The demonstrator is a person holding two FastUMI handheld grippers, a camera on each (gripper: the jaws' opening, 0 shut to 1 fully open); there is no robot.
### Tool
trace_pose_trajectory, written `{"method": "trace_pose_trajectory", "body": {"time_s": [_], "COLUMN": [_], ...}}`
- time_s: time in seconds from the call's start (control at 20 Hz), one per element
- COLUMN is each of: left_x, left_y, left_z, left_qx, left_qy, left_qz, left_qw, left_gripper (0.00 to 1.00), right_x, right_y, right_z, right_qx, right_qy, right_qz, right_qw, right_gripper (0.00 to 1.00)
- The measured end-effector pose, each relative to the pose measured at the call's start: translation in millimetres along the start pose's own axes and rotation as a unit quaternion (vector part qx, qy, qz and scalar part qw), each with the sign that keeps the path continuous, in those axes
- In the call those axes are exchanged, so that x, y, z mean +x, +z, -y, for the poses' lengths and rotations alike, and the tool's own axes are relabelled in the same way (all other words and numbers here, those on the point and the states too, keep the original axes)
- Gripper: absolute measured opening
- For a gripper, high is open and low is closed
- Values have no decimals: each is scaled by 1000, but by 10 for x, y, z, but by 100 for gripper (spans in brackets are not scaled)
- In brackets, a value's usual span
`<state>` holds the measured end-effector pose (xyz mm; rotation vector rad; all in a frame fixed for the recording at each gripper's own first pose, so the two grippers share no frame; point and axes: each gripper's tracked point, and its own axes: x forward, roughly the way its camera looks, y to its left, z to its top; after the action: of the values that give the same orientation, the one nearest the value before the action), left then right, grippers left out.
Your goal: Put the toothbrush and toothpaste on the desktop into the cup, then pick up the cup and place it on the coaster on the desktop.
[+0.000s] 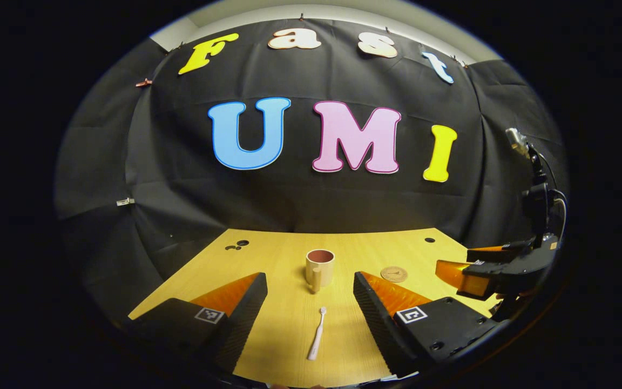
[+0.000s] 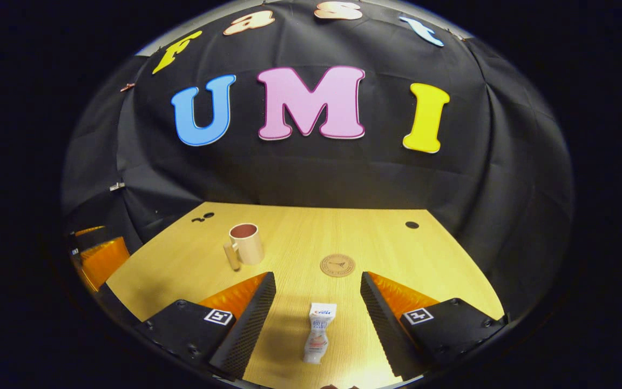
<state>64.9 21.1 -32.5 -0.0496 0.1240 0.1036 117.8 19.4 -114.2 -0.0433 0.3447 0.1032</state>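
Grippers hover wide open, holding nothing: left gripper (image 1: 308,302) over the toothbrush (image 1: 316,335), right gripper (image 2: 316,308) over the toothpaste (image 2: 319,332). Cup (image 1: 319,267) stands empty; next, descend and pinch.

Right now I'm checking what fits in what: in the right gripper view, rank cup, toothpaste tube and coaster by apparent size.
1. toothpaste tube, though it lies nearest the camera
2. cup
3. coaster
Cup and coaster look close; unsure.
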Motion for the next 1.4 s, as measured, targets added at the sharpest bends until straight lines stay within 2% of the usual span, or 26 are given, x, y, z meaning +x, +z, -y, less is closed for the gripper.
{"method": "trace_pose_trajectory", "body": {"time_s": [0.25,0.45,0.65,0.85,1.1,1.25,1.35,1.4], "left_x": [3,-24,-16,-102,-50,-28,-21,-18], "left_y": [-125,-318,-485,-703,-688,-655,-649,-652], "left_z": [-227,-410,-462,-469,-394,-381,-385,-388], "left_qx": [-2,-7,-11,-3,-1,2,2,0], "left_qy": [45,86,111,116,109,104,103,102], "left_qz": [-22,-58,-87,-113,-119,-113,-113,-115], "left_qw": [999,995,990,987,987,988,988,988], "left_gripper": [99,99,100,100,100,99,99,99], "right_x": [314,496,605,707,716,721,721,723], "right_y": [-514,-1021,-1379,-1640,-1828,-1844,-1859,-1871], "right_z": [-8,-13,54,120,149,149,121,89], "right_qx": [-1,-1,-6,-13,-1,2,5,7], "right_qy": [0,0,-11,-19,-24,-23,-16,-10], "right_qz": [-88,-165,-216,-252,-287,-292,-295,-298], "right_qw": [996,986,976,968,958,956,955,954], "right_gripper": [97,98,98,98,98,97,93,75]}}
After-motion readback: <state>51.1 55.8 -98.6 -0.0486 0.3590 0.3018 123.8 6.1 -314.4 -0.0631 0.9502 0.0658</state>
